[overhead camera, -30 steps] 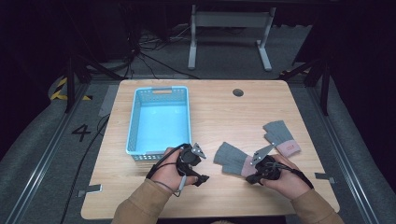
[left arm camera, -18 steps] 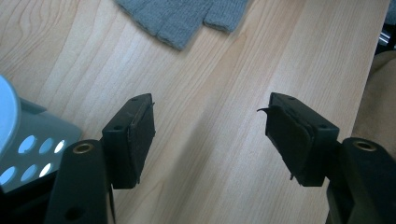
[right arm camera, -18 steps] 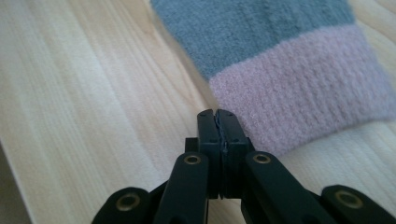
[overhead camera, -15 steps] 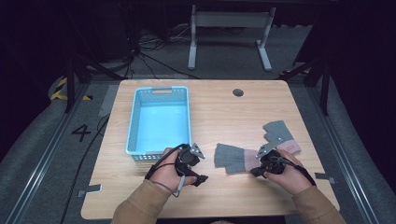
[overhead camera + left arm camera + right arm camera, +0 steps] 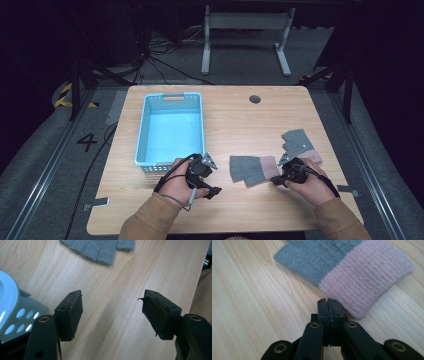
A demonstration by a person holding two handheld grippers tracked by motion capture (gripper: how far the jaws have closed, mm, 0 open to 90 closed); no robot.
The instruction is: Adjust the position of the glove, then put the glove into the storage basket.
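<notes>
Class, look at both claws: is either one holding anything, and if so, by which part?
Nothing is held. The left claw is open over bare table. The right claw is shut, empty, just short of the glove's pink cuff.

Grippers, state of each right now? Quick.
Left gripper: open, nothing between the jaws.
Right gripper: closed, empty, tips at the pink cuff of the glove, not gripping it.

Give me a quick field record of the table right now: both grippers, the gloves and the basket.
left gripper: open, over bare wood beside the basket's near corner
right gripper: fingers closed together, tips at the near glove's pink cuff; whether they pinch any fabric is unclear
near glove: grey with pink cuff, flat
far glove: flat, beyond the right gripper
blue basket: empty, left half of the table
</notes>
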